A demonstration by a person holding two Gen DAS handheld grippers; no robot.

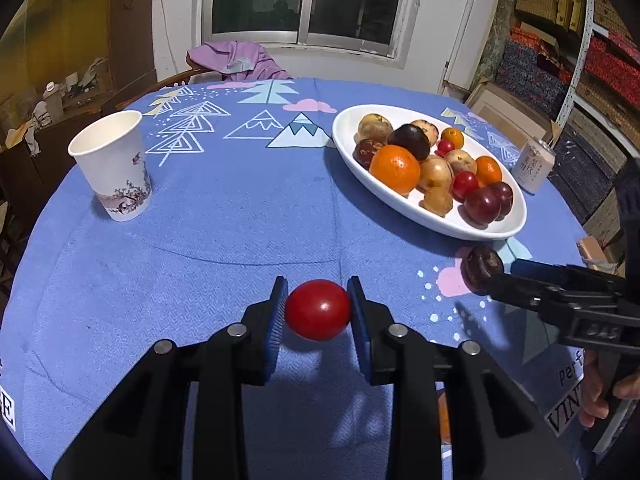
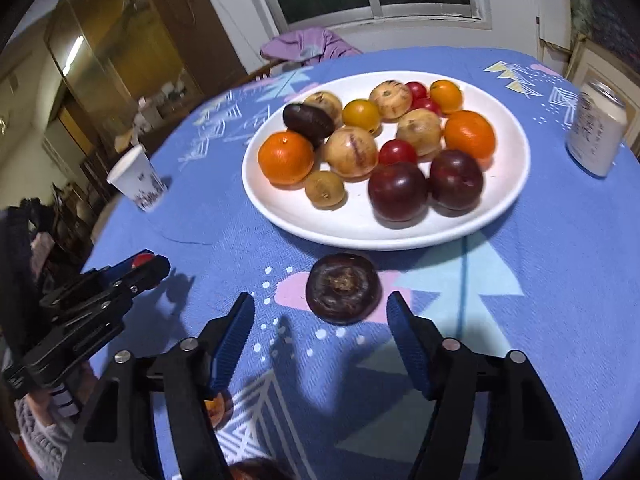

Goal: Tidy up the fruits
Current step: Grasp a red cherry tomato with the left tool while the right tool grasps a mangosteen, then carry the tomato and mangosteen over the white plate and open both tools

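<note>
The left gripper (image 1: 318,312) holds a small red tomato (image 1: 318,310). Its blue fingers (image 1: 277,320) press on both sides of the tomato, just above the blue cloth (image 1: 240,220) on the bench.

The right gripper (image 2: 320,332) has its fingers (image 2: 234,340) apart. A dark round fruit (image 2: 343,288) lies on the cloth just in front of them, near the gap. The fingers do not touch it in the right wrist view. This fruit lies just beside the near rim of the white plate (image 2: 508,184).

The plate holds many fruits. There are oranges (image 2: 285,157), two dark red plums (image 2: 398,191), tan round fruits (image 2: 351,151), little red tomatoes (image 2: 397,152) and one more dark fruit (image 2: 309,119). They sit close and touch each other.

A paper cup (image 1: 112,168) stands upright on the left side of the bench, well apart from the plate. A can (image 2: 597,128) stands upright on the right, near the plate.

A purple cloth (image 1: 240,60) hangs on a chair behind the bench, under a window (image 1: 308,0).
</note>
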